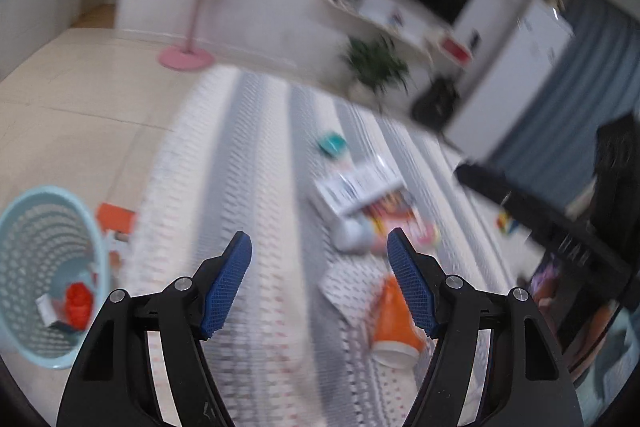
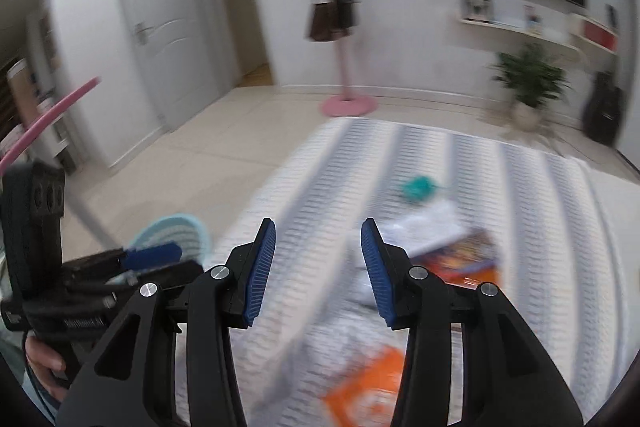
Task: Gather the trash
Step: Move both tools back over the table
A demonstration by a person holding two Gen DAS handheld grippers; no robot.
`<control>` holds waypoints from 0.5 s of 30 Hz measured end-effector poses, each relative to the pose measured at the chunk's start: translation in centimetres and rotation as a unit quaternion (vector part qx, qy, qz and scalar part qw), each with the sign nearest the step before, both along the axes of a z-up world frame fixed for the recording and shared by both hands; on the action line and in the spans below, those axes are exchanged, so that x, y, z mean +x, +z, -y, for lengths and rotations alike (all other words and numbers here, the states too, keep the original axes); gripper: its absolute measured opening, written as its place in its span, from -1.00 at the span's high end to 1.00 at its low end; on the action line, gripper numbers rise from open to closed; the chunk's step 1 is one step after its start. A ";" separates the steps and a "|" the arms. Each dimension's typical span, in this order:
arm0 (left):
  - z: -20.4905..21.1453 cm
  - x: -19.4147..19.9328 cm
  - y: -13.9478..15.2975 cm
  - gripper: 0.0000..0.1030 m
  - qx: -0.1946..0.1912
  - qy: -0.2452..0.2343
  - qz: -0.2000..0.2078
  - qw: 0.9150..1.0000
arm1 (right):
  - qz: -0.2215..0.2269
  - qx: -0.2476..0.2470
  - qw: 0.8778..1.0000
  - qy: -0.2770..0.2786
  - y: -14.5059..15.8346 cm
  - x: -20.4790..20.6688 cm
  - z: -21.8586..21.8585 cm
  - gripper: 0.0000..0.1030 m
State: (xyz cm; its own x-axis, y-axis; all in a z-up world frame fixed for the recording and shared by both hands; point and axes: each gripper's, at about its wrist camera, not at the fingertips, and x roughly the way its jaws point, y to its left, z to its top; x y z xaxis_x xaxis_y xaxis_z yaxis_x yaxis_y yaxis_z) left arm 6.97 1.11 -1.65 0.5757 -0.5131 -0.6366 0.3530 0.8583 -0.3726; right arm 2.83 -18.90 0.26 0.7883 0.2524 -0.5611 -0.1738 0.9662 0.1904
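My left gripper [image 1: 318, 247] is open and empty above a striped rug [image 1: 256, 163]. A light-blue mesh trash basket [image 1: 30, 227] stands on the floor to its left with red and white scraps inside. An orange and white wrapper [image 1: 394, 327] lies by the right finger. A white bottle [image 1: 352, 233], a colourful packet [image 1: 404, 217], white paper [image 1: 352, 187] and a teal scrap [image 1: 332, 143] lie farther on the rug. My right gripper [image 2: 318, 227] is open and empty over the same rug [image 2: 460, 163]. The orange wrapper [image 2: 368, 387], white paper [image 2: 424, 227], colourful packet [image 2: 464, 255] and teal scrap [image 2: 418, 188] show there too. The left gripper [image 2: 152, 254] shows over the basket [image 2: 188, 225].
An orange box [image 1: 116, 217] lies on the tile floor beside the basket. A pink coat stand [image 2: 347, 103], a potted plant [image 2: 530, 83], wall shelves and a TV line the far wall. A dark table edge [image 1: 560, 223] is at the right. White doors [image 2: 160, 59] stand at the left.
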 end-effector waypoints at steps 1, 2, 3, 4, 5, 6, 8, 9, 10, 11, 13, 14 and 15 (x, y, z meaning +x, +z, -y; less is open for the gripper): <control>1.4 0.5 -1.0 -0.31 0.005 -0.015 -0.016 1.000 | -0.005 0.003 1.000 -0.014 -0.6 0.0 1.6 0.20; 2.7 1.1 -2.1 -0.31 0.008 -0.031 -0.034 0.999 | -0.010 0.006 1.000 -0.027 -1.2 0.0 3.2 0.20; 3.6 1.5 -3.0 -0.31 0.011 -0.041 -0.046 0.998 | -0.015 0.006 0.999 -0.034 -1.7 0.2 4.0 0.20; 4.2 1.9 -4.0 -0.31 0.016 -0.048 -0.056 0.997 | -0.020 0.007 0.999 -0.041 -2.5 0.4 5.0 0.20; 4.9 1.9 -5.0 -0.31 0.024 -0.054 -0.064 0.996 | -0.026 0.009 0.998 -0.048 -3.1 0.7 6.0 0.20; 5.6 2.2 -6.1 -0.31 0.037 -0.061 -0.075 0.995 | -0.035 0.012 0.998 -0.053 -4.0 1.1 7.0 0.20; 6.9 2.7 -8.2 -0.30 0.062 -0.069 -0.091 0.992 | -0.055 0.020 0.997 -0.059 -5.8 2.0 8.6 0.20; 7.1 2.8 -8.7 -0.28 0.066 -0.073 -0.096 0.990 | -0.062 0.021 0.996 -0.061 -6.4 2.5 9.1 0.20; 7.2 2.8 -9.2 -0.26 0.069 -0.079 -0.103 0.989 | -0.071 0.025 0.995 -0.062 -7.2 3.1 9.7 0.20; 7.4 2.9 -9.7 -0.26 0.070 -0.084 -0.109 0.988 | -0.078 0.036 0.995 -0.057 -8.0 3.7 10.4 0.20; 8.0 3.3 -10.8 -0.26 0.077 -0.093 -0.120 0.986 | -0.089 0.049 0.994 -0.046 -8.9 4.2 10.4 0.20; 8.3 3.3 -11.0 -0.25 0.079 -0.094 -0.123 0.985 | -0.093 0.049 0.994 -0.043 -9.3 4.5 10.6 0.20; 8.6 3.5 -11.3 -0.23 0.084 -0.096 -0.128 0.984 | -0.096 0.044 0.994 -0.039 -9.7 5.1 10.5 0.20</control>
State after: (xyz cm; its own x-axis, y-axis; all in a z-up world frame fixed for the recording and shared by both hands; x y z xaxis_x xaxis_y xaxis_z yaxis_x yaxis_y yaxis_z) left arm 10.45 -7.44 -12.99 0.2888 -0.4727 -0.8326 0.4279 0.8416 -0.3294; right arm 7.98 -29.44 -9.41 0.6876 0.2493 -0.6819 -0.0514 0.9535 0.2968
